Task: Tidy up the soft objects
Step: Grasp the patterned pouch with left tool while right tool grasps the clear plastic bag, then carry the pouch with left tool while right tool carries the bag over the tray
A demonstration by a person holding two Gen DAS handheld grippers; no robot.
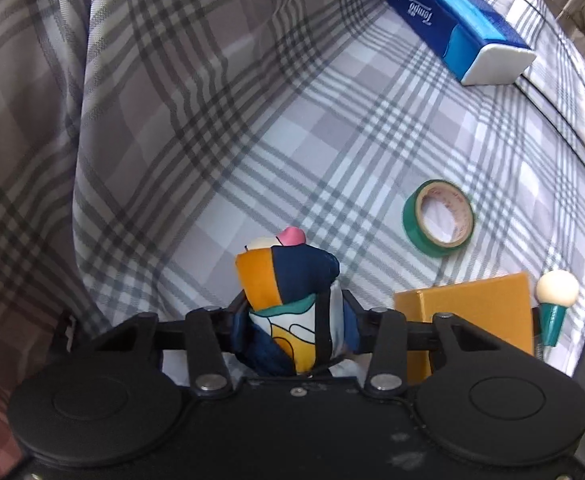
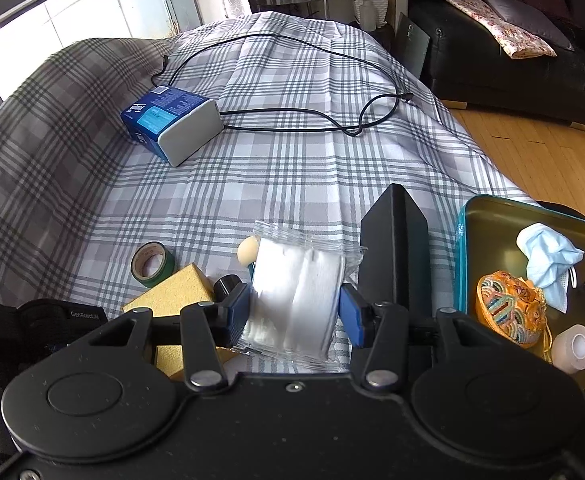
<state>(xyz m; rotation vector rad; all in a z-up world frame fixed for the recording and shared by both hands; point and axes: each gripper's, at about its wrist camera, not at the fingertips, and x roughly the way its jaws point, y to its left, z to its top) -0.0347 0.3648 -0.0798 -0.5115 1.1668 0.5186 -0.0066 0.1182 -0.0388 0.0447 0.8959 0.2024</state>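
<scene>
Left gripper (image 1: 292,320) clamps a soft patterned cloth bundle (image 1: 288,284) above the checked surface (image 1: 332,128); right gripper (image 2: 294,312) pinches a light, slippery bagged cotton pack (image 2: 296,300) mid-body, beside the tin (image 2: 492,232).

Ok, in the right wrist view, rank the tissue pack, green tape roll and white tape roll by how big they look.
1. Tissue pack, clearly largest, though farthest away.
2 and 3. Green tape roll and white tape roll look alike; the white one sits nearer the camera in the tin, so unranked.
</scene>
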